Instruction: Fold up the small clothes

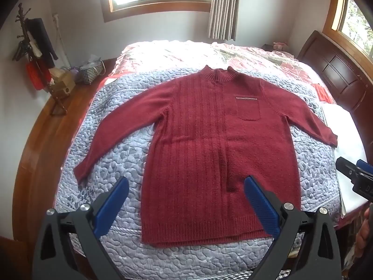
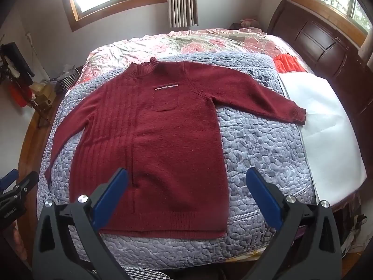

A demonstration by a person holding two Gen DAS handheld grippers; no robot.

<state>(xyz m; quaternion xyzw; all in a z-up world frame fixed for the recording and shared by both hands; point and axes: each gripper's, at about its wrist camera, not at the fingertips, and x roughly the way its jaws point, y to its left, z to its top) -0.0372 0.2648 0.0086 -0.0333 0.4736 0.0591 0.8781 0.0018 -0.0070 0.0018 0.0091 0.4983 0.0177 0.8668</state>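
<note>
A dark red knit sweater (image 1: pixel 209 144) (image 2: pixel 158 135) lies flat and face up on a grey-blue quilt (image 1: pixel 116 121) (image 2: pixel 256 144), collar away from me, both sleeves spread out to the sides. It has a chest pocket (image 1: pixel 248 108) (image 2: pixel 165 98). My left gripper (image 1: pixel 186 186) hangs open above the lower hem area, nothing between its blue pads. My right gripper (image 2: pixel 186 177) is open too, above the sweater's lower right edge and the quilt. In the left wrist view, the right gripper (image 1: pixel 356 175) shows at the right edge; in the right wrist view, the left gripper (image 2: pixel 16 186) shows at the left edge.
The quilt covers a bed with a pink floral cover (image 1: pixel 186 53) and a dark wooden headboard (image 2: pixel 326 46) at the right. A white sheet (image 2: pixel 326 121) lies to the right of the quilt. A coat stand (image 1: pixel 35 53) and a basket (image 1: pixel 91 72) stand by the left wall.
</note>
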